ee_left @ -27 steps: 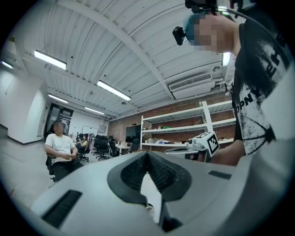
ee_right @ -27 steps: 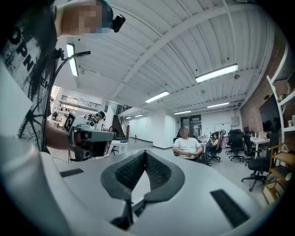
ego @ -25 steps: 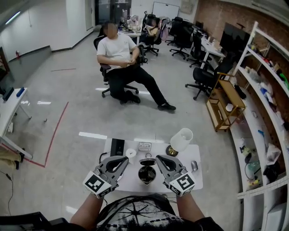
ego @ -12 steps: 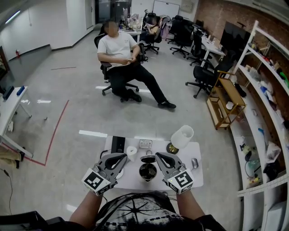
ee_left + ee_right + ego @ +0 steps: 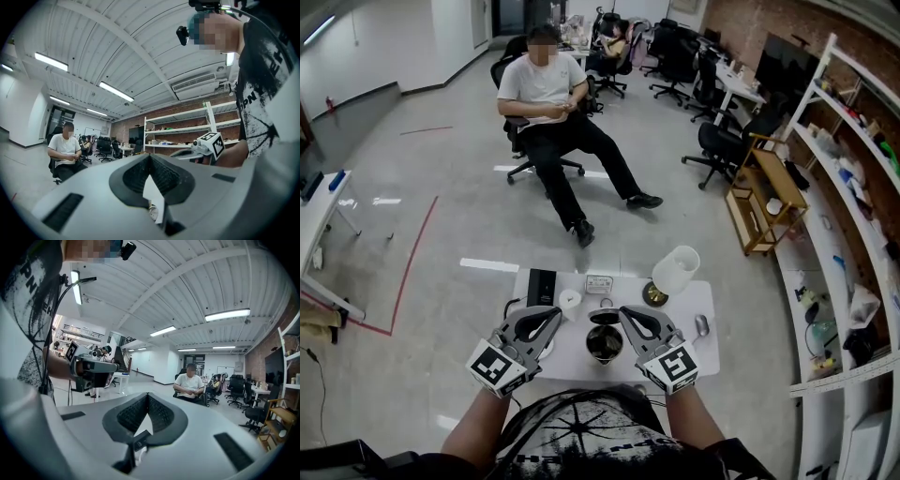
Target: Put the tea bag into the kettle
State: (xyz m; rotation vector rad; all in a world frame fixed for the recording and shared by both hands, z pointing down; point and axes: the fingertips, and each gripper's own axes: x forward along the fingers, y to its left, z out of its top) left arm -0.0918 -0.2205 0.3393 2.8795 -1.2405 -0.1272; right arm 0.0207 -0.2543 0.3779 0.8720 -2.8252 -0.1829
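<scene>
Both tools are just held out over the near edge of the small white table [image 5: 572,367], pointing away from the person holding them. The left gripper [image 5: 553,317] is clenched, with its dark ribbed pads meeting at the tips and nothing between them. The right gripper [image 5: 625,315] is the same, tips pressed together. Low in the gap between its jaws there's a little dark tag with a pale thread [image 5: 136,440], and tbh I can't tell what it belongs to.

The dark round metal kettle [image 5: 605,343] sits on the table right between the two grippers, toward the near side, with its top open. I can't pick out the tea bag anywhere, and the inside of the kettle is too dark to say.

Other stuff on the table:
- A black rectangular box [image 5: 543,284] sits far left.
- A small white roll [image 5: 570,300] is just beside the left gripper's tips.
- A white cup-shaped shade [image 5: 675,270] is tilted at the far right.
- A grey computer mouse [image 5: 702,325] lies at the right edge.

Well beyond the table, a person in a white T-shirt [image 5: 546,103] sits on an office chair.
</scene>
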